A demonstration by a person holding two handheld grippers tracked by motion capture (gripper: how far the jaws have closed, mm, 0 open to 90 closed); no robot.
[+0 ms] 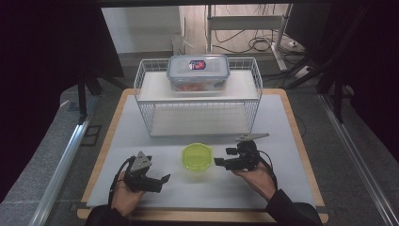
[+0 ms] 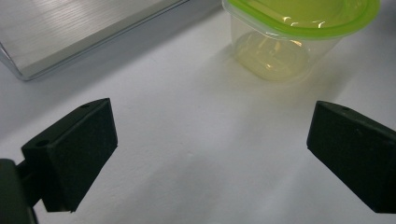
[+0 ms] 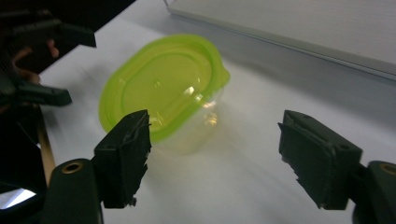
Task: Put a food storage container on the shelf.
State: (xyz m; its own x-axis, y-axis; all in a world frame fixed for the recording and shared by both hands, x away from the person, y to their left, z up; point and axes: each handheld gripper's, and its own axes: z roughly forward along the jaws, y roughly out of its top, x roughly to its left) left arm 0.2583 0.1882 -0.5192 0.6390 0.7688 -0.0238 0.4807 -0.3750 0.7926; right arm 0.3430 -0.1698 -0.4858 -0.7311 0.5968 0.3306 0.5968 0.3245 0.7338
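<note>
A small clear tub with a lime-green lid stands on the white mat between my two grippers. My left gripper rests low at the tub's left and points right toward it, jaws open and empty. In the left gripper view the tub sits ahead at the upper right, beyond the open left gripper. My right gripper is just right of the tub and points left at it. In the right gripper view the right gripper is open, and the tub lies just past its left jaw, untouched.
A white wire rack stands behind the tub, with a clear lidded box of food on its top shelf. The mat lies on a wooden table. Dark curtains flank both sides. The left gripper shows at the upper left of the right gripper view.
</note>
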